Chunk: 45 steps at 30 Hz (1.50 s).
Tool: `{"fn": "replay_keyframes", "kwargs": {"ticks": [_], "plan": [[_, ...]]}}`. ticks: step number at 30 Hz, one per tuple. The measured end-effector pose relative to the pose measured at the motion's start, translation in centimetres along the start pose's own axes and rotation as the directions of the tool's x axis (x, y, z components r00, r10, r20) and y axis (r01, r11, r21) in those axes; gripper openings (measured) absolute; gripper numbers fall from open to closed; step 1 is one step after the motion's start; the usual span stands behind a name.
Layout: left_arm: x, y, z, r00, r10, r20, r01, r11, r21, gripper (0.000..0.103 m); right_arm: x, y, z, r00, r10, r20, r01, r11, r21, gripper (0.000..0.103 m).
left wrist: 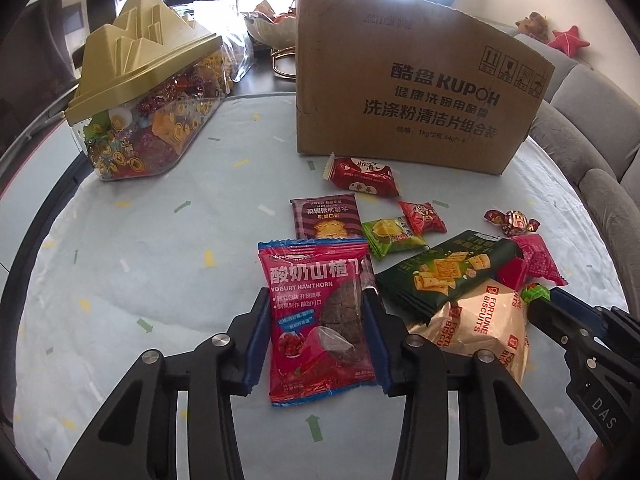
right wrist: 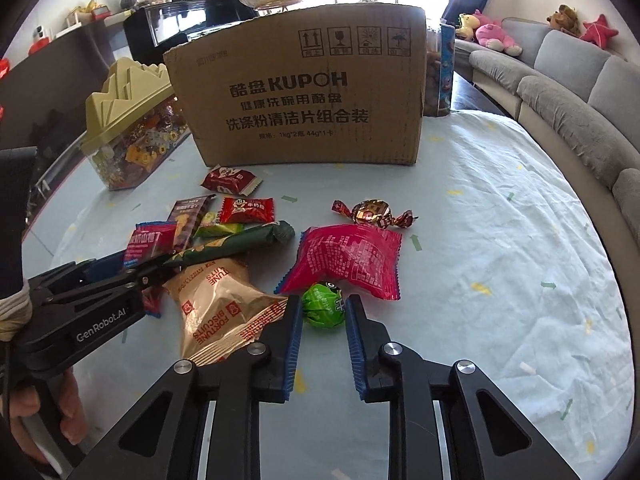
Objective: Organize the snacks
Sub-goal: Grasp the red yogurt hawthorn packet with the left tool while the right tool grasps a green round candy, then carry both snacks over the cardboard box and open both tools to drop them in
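Both grips look thin.
Our left gripper (left wrist: 316, 316) pinches the hawthorn pack (left wrist: 318, 320), our right gripper (right wrist: 322, 312) the green candy (right wrist: 323, 305); lifted fast, either may slip.

Left gripper (left wrist: 316, 320) astride hawthorn pack (left wrist: 316, 320), blue pads touching both long edges, pack flat on tabletop (left wrist: 160, 264). Beside it to the right, biscuit bag (left wrist: 480, 328) under green cracker pack (left wrist: 444, 272). Right gripper (left wrist: 540, 296) at far right, closed on small green candy (left wrist: 534, 293). Further back, brown pack (left wrist: 325, 216), durian sweet (left wrist: 392, 236), two red sweets, foil candy (left wrist: 512, 220). Behind those, cardboard box (left wrist: 408, 80) upright; at left, candy jar (left wrist: 148, 120) with gold lid
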<state>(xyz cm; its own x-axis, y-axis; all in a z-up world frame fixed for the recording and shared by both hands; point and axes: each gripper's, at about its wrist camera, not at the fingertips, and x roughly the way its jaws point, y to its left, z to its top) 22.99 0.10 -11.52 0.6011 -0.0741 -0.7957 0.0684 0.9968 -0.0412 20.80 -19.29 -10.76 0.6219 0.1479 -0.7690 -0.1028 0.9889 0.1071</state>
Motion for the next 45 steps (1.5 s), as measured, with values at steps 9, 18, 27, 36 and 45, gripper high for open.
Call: {"fn": "replay_keyframes", "kwargs": {"ticks": [9,18,27,36,45], "plan": [[-3.7,-0.1,-0.4,0.998,-0.012,0.057,0.012,1.0,-0.004,0.043,-2.5,-0.1,0.1,0.999,-0.009,0.054,0.009,1.0,-0.009,0.023],[-8.1,-1.0,0.1,0.988,-0.043,0.149,0.038,0.999,0.031,0.043,-5.8,-0.4,0.6,0.991,-0.005,0.133,0.005,1.0,-0.003,0.023],[-10.8,-2.3,2.4,0.971,-0.083,0.223,0.069,0.995,0.07,0.043,-9.2,-0.2,3.1,0.971,0.03,0.238,-0.027,0.999,-0.018,0.023],[-12.8,-3.0,7.2,0.946,-0.081,0.314,0.048,0.992,0.113,0.043,-10.7,-0.1,8.0,0.946,0.044,0.322,-0.029,0.998,-0.053,0.023],[-13.0,-3.7,12.4,0.934,-0.094,0.346,0.045,0.988,0.146,0.042,-10.6,-0.3,13.9,0.93,0.053,0.364,-0.031,0.997,-0.065,0.023]]}}
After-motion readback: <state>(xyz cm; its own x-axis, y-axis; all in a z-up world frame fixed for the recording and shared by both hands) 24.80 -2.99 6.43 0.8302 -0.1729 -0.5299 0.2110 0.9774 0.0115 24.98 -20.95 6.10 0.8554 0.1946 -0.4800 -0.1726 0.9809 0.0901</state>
